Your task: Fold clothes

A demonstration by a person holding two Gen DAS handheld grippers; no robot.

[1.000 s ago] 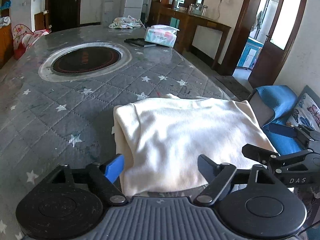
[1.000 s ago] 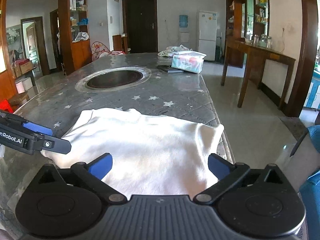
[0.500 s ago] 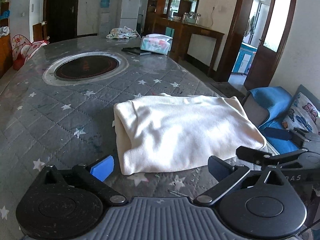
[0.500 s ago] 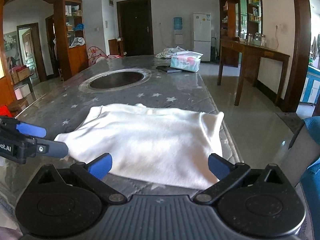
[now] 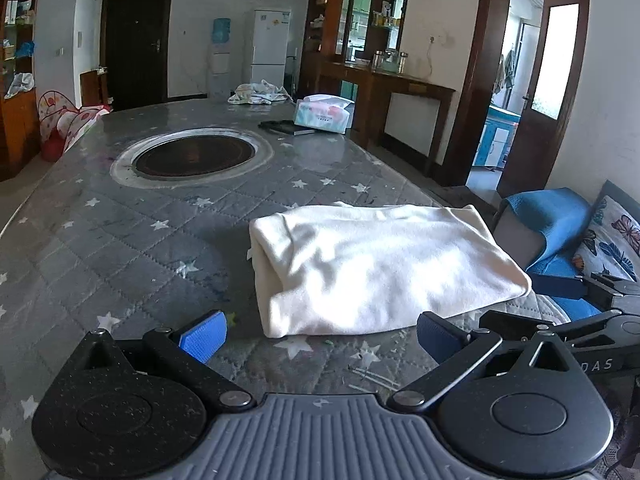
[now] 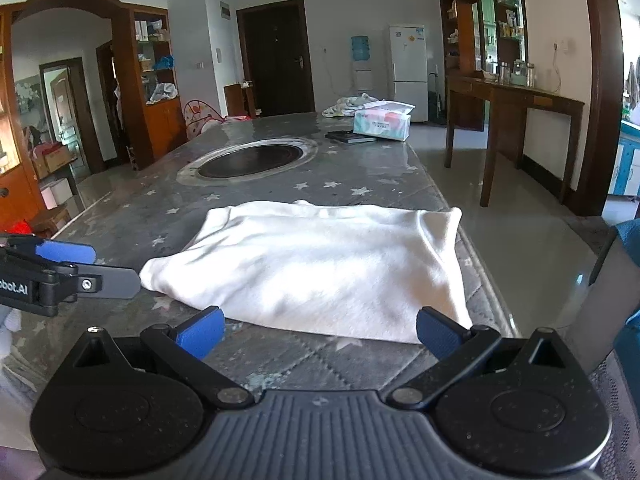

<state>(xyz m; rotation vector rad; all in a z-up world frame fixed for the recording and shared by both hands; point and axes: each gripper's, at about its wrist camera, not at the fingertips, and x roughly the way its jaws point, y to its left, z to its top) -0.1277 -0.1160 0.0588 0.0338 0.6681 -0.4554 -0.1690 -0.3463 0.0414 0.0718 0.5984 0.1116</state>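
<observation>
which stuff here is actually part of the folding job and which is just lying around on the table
Part of the job:
cream garment, folded on the table
left tool, open
right tool, open

Just lying about:
tissue box
dark flat item beside it
crumpled cloth at the far end

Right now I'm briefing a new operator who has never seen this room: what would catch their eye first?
First, the folded cream-white garment, lying bright in sunlight on the near end of the grey star-patterned table cover. Both grippers, left and right, hang open just short of it. Farther back, a dark round cooktop recess sits in the table's middle, with a tissue box beyond.
</observation>
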